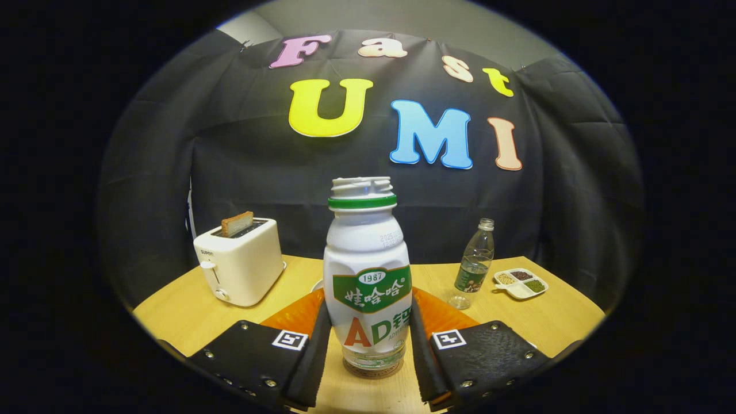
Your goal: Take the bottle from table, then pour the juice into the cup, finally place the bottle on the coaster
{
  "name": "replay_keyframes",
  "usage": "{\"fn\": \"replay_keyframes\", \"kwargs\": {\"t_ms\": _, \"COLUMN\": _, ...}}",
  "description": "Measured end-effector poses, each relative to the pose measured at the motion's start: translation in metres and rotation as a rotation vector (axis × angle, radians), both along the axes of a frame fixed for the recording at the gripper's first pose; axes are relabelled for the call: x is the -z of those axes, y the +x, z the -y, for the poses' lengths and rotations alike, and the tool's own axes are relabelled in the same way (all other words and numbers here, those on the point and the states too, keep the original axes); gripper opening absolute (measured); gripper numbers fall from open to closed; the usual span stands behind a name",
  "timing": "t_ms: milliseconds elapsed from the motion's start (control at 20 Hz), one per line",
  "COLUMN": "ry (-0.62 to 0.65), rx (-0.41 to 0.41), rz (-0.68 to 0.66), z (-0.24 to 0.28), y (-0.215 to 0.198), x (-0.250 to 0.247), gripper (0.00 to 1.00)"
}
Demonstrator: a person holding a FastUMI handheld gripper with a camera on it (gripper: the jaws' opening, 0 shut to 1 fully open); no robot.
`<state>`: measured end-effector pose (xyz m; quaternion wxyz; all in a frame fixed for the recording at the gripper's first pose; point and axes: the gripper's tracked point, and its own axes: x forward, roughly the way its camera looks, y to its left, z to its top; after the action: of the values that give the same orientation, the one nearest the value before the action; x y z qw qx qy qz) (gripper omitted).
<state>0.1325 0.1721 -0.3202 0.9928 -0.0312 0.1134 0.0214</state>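
Observation:
A white juice bottle (368, 270) with a green neck ring and a green and orange label stands upright, its cap off. It sits between my fingers, and my gripper (368, 345) is shut on its lower body, one finger against each side. Under its base shows the edge of a brown round coaster (372, 371); I cannot tell whether the bottle rests on it or hangs just above. A small white curved edge (317, 284), perhaps the cup's rim, peeks out behind the bottle's left side. An orange mat (445, 316) lies behind the bottle on both sides.
On the wooden table (184, 316), a white toaster (240, 261) with a slice of toast stands to the far left. A clear plastic water bottle (475, 261) leans at the far right, beside a white divided dish (520, 283) of grains.

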Motion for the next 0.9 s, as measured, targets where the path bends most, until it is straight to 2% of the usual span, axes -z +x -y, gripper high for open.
{"fn": "replay_keyframes", "kwargs": {"t_ms": 300, "ry": 0.009, "rx": 0.025, "rz": -0.036, "z": -0.001, "y": 0.007, "x": 0.033, "gripper": 0.64}}
{"fn": "replay_keyframes", "kwargs": {"t_ms": 900, "ry": 0.027, "rx": 0.019, "rz": -0.07, "z": 0.002, "y": 0.017, "x": 0.074, "gripper": 0.65}}
